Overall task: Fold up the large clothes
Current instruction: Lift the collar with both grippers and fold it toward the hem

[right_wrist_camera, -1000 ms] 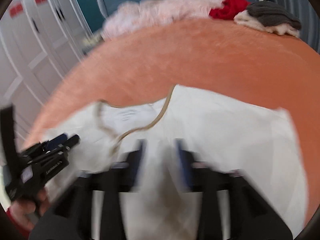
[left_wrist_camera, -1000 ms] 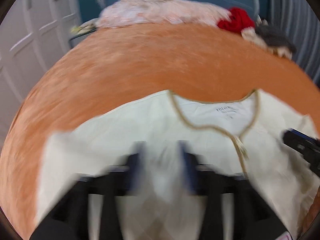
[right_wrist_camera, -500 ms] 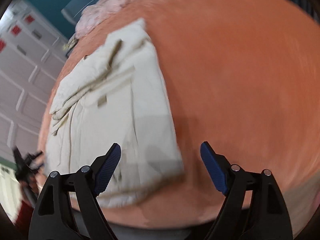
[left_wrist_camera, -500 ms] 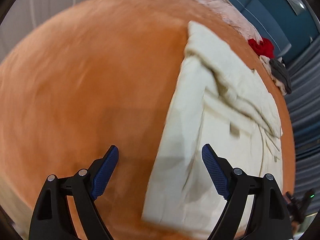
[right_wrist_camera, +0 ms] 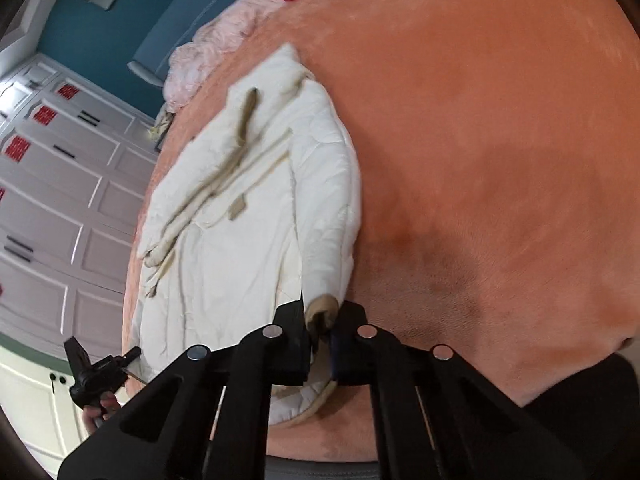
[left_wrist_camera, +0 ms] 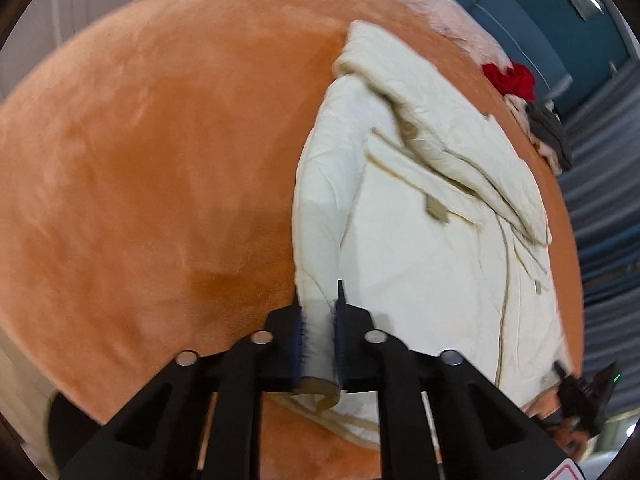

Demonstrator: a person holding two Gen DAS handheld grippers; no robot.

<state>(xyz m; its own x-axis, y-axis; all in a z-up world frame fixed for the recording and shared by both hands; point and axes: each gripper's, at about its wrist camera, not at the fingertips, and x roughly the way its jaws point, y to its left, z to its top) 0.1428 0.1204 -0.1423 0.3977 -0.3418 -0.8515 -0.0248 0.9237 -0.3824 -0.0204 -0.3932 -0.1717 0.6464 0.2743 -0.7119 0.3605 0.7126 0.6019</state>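
Your left tool [left_wrist_camera: 319,334] is clamped on the near edge of the cream jacket [left_wrist_camera: 420,220], a fold of cream fabric pinched between the blue pads, with tan trim hanging out just below them. Your right tool [right_wrist_camera: 320,336] is also closed on the cream jacket [right_wrist_camera: 248,216], gripping a tan-edged corner at its near right side.

The jacket lies flat on the orange bed cover [left_wrist_camera: 140,160], lengthwise away from you, partly folded: one sleeve is laid across the upper body, and tan piping and a small tan tab show on the front. In the left wrist view it fills the right half of the frame, with bare orange to the left. In the right wrist view it fills the left-centre, with bare orange bed cover [right_wrist_camera: 500,140] to the right.

Each tool shows in the other's camera: the right tool [left_wrist_camera: 584,394] at the lower right edge of the left view, at the jacket's far corner, and the left tool [right_wrist_camera: 100,372] at the lower left of the right view, with fingers of your hand just under it.

At the far end of the bed there is a pink fluffy blanket [left_wrist_camera: 432,4], a red garment [left_wrist_camera: 510,80] and a grey garment [left_wrist_camera: 550,136] beside it. Behind them is a teal wall [right_wrist_camera: 100,36]; white panelled wardrobe doors [right_wrist_camera: 52,200] stand on the left in the right view.
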